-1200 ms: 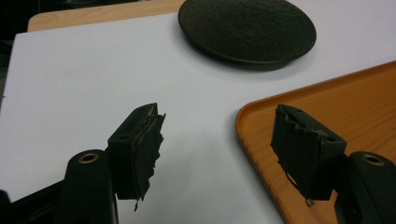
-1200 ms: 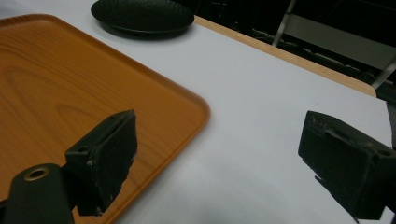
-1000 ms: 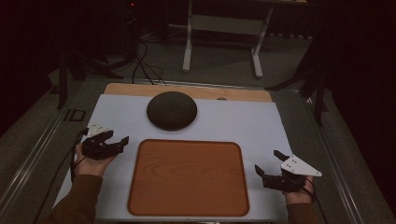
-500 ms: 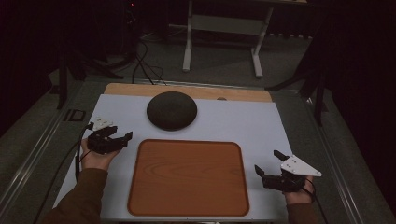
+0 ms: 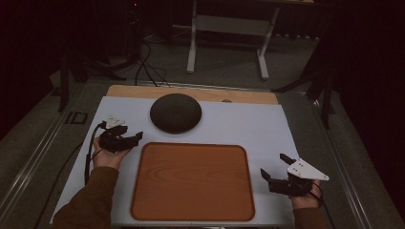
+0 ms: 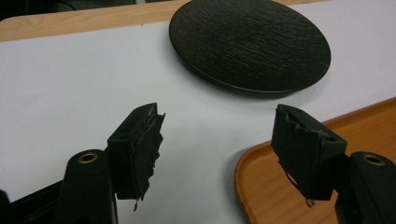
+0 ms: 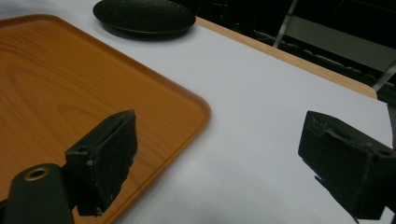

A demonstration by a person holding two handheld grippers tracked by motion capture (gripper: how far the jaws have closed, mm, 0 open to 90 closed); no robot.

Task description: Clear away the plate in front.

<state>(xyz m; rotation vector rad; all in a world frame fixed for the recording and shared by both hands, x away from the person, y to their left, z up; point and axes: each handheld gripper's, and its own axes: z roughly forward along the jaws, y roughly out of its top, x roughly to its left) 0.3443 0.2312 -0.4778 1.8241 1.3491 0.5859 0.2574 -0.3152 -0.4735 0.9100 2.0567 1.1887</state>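
Note:
A dark round plate (image 5: 175, 112) lies upside-down-looking and domed on the white table top (image 5: 239, 121), near its far edge. In front of it sits a wooden tray (image 5: 193, 181) with nothing in it. My left gripper (image 5: 135, 137) hovers at the tray's far left corner, open and bare, its jaws aimed toward the plate (image 6: 250, 44) a short way ahead. The tray's corner (image 6: 261, 186) lies under its right jaw. My right gripper (image 5: 273, 165) stands open to the right of the tray (image 7: 70, 98), nothing between its pads, with the plate (image 7: 144, 17) far off.
A bare wooden strip (image 5: 191, 93) runs along the table's far edge. Beyond it stand a white metal frame (image 5: 227, 36) and cables (image 5: 148, 67) on the dark floor. Metal rails (image 5: 28, 157) flank the table on both sides.
My left hand has slid toward the far right, closer to the plate and the tray's corner. The right hand has stayed where it was.

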